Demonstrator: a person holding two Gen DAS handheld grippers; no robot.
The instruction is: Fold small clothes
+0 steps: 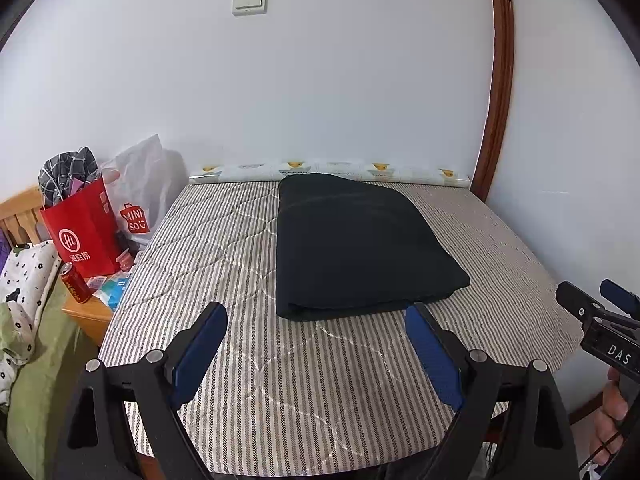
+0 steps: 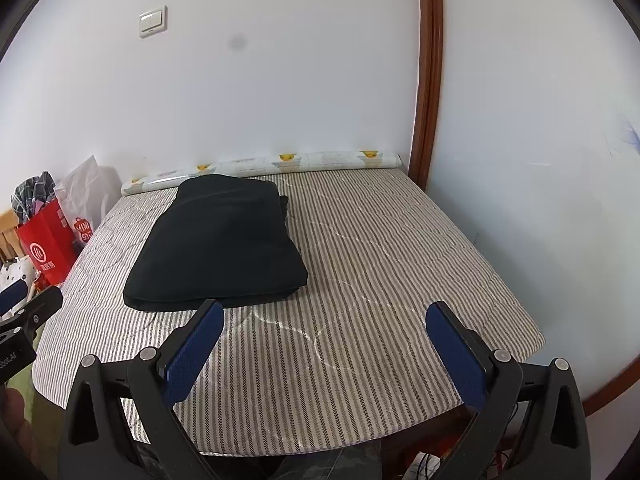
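The folded garment (image 1: 360,244) lay on the striped mattress (image 1: 280,360), toward its far end. Behind the garment a patterned roll (image 1: 328,170) ran along the wall. Left of the garment, off the mattress, stood a paper bag (image 1: 82,240) and, seemingly on a nightstand, a can (image 1: 74,283).
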